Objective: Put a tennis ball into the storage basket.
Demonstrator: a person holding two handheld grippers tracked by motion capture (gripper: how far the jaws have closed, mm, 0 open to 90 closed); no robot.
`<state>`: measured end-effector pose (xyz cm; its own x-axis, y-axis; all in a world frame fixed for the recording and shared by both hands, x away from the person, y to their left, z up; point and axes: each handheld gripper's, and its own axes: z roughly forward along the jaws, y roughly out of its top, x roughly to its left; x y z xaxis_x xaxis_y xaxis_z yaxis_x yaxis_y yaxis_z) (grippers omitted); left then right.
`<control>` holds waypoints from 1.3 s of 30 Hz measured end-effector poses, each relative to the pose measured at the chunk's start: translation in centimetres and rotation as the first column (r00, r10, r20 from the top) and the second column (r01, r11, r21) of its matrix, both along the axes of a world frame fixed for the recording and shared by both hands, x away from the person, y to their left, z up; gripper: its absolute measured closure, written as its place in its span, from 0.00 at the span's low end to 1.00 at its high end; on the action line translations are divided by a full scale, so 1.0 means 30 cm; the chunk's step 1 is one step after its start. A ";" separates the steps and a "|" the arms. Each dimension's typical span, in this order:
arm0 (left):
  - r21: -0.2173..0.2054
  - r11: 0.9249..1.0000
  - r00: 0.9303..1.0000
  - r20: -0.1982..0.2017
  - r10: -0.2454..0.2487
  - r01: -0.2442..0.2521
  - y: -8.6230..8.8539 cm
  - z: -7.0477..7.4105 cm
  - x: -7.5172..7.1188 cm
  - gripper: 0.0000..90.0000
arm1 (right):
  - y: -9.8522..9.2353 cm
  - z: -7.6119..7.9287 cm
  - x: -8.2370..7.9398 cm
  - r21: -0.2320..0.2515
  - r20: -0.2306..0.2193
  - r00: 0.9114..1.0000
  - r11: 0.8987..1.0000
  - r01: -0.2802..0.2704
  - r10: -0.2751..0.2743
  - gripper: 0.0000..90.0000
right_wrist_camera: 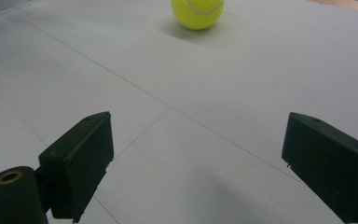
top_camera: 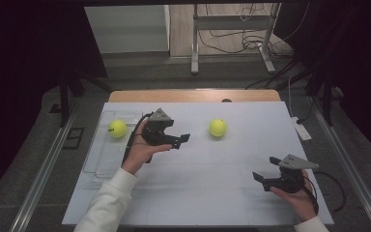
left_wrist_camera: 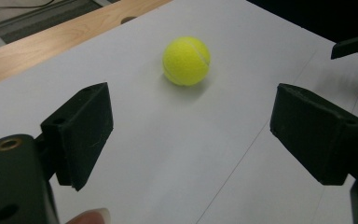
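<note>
Two yellow-green tennis balls are on the bench. One tennis ball [top_camera: 218, 127] rests alone on the white sheet [top_camera: 207, 193] near the middle of the bench, touching nothing else; it also appears ahead of the jaws in the left gripper view [left_wrist_camera: 186, 60] and at the top edge of the right gripper view [right_wrist_camera: 197, 11]. The second tennis ball [top_camera: 117, 128] lies inside a clear shallow tray [top_camera: 101, 164] at the left side of the sheet, in its far end. There is one such tray. Two hand-held grippers are in use. The left hand-held gripper [top_camera: 182, 139] is held above the sheet between the tray and the lone ball, pointing right toward that ball, its jaws spread wide with nothing between them. The right hand-held gripper [top_camera: 265, 173] sits near the right front corner of the sheet, well apart from both balls, pointing left; its jaws are likewise spread wide and empty. A strip of bare wood [top_camera: 188, 95] shows along the bench's far edge beyond the sheet. A white object [top_camera: 301, 129] lies at the right edge of the bench.
</note>
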<state>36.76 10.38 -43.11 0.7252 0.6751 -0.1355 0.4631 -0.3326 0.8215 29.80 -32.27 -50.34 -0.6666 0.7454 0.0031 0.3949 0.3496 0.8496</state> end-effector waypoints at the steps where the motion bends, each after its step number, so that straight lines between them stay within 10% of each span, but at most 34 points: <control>1: 0.002 1.000 1.000 0.001 -0.003 0.003 -0.006 0.002 0.002 0.16 | 0.000 0.000 0.000 0.000 0.000 1.000 1.000 0.001 -0.001 0.10; 39: 0.046 0.999 0.999 -0.049 -0.011 0.013 -0.172 -0.009 0.118 0.16 | -0.005 0.002 0.000 0.010 0.000 1.000 1.000 0.003 -0.003 0.10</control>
